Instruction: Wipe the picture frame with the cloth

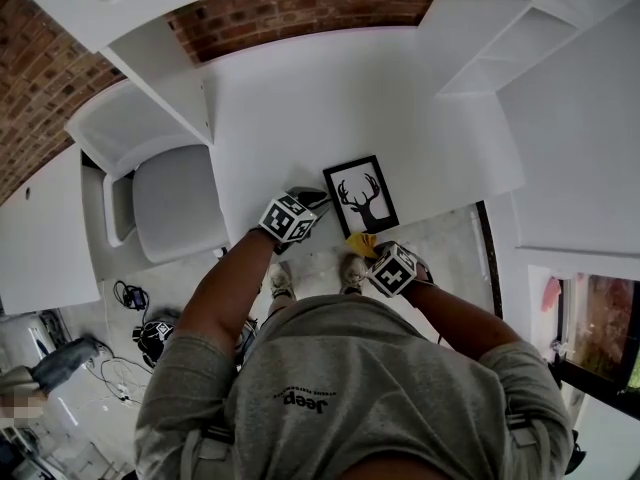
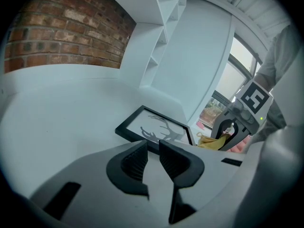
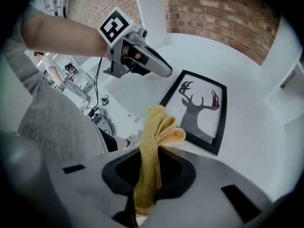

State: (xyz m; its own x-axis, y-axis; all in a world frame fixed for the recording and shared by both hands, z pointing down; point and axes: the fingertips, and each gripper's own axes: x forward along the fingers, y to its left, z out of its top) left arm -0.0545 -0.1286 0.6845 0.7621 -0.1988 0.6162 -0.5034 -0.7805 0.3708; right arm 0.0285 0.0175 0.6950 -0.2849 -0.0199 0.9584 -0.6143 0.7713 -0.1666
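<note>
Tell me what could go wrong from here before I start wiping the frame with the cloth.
1. The deer picture frame lies loose near the front edge of the white desk. The left gripper, jaws only narrowly apart, holds nothing, so a wiping stroke might slide the frame off.
2. The right gripper pinches the yellow cloth as a narrow bunch. Little fabric leads, so the hard jaws might scrape the frame's face.

Red brick wall (image 1: 300, 18) behind, white desk (image 1: 300, 98) beneath white shelving (image 1: 500, 53), grey padded chair (image 1: 178, 203) at left, pale floor (image 1: 85, 333) with loose cables (image 1: 128, 295), window (image 1: 600, 333) at right, soft daylight
</note>
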